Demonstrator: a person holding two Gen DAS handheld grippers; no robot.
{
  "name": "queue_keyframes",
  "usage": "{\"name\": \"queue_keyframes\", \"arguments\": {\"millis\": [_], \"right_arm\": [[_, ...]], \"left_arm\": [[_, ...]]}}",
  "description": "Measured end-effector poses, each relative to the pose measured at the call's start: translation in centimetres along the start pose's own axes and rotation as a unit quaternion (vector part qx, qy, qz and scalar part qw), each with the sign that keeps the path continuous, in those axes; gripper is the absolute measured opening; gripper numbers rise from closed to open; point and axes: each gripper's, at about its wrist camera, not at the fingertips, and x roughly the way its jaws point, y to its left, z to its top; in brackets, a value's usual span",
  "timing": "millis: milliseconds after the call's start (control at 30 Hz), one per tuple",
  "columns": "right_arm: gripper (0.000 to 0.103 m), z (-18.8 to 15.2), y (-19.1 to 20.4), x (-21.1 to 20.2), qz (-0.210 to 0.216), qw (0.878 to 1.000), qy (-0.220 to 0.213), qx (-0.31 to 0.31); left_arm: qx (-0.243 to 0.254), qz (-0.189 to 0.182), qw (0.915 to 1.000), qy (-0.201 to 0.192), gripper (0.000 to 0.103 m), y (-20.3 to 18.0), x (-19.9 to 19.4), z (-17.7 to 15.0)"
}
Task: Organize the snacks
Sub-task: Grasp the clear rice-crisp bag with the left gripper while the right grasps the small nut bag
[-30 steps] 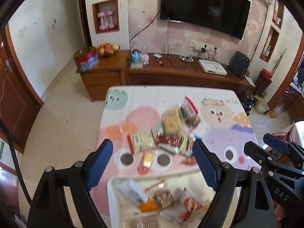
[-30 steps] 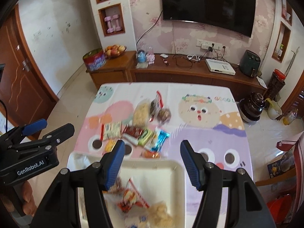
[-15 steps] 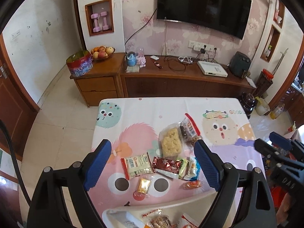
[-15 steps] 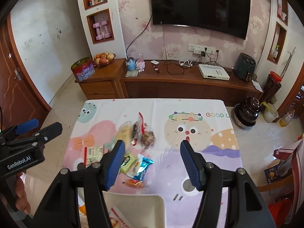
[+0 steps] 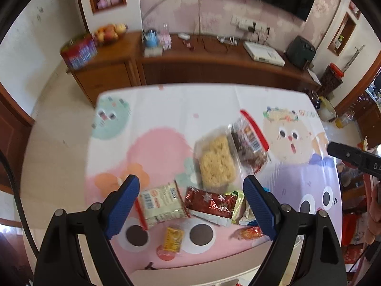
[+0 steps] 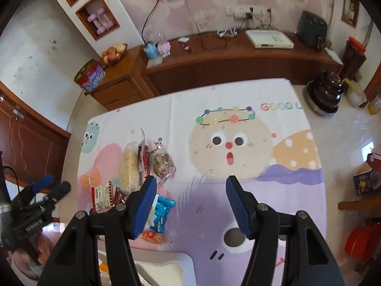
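Observation:
Several snack packets lie on the cartoon tablecloth (image 5: 166, 109): a pale rice-cake packet (image 5: 215, 162), a dark packet with a red edge (image 5: 250, 143), a white packet (image 5: 162, 202), a red wrapper (image 5: 210, 201), a small yellow one (image 5: 173, 238) and an orange one (image 5: 250, 232). My left gripper (image 5: 190, 205) is open and empty above the white and red packets. My right gripper (image 6: 190, 205) is open and empty over the purple cloth, right of a blue packet (image 6: 160, 212). The white tray rim (image 5: 190, 274) shows at the bottom edge.
A wooden cabinet (image 5: 190, 66) stands beyond the table's far edge, with a fruit bowl (image 5: 110, 31) and a red tin (image 5: 78, 51). A dark pot (image 6: 325, 93) sits on the floor at the right. The right half of the cloth (image 6: 262, 143) holds no packets.
Both grippers have moved forward and lower, from over the white tray toward the loose packets. The tray has slid almost out of view at the bottom. Both stay open.

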Motion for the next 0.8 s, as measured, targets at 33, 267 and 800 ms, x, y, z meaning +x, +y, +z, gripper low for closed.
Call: {"name": "queue_keyframes", "arguments": {"millis": [33,267,800], "right_arm": [[0.061,0.2,0.3,0.7,-0.002,1.0,0.005,-0.006],[0.061,1.8,1.4,8.0,0.003,0.998,0.056,-0.027],[0.048,2.5,3.2,15.9,0.071,0.989,0.127,-0.035]], "left_arm": [[-0.002,-0.004,1.0,0.008,0.088,-0.1,0.8,0.1],[-0.008,-0.045,0.9967,0.066,0.088,-1.7,6.5,1.7],[-0.001,-0.039,0.9909,0.129,0.088,-2.5,13.0,2.8]]}}
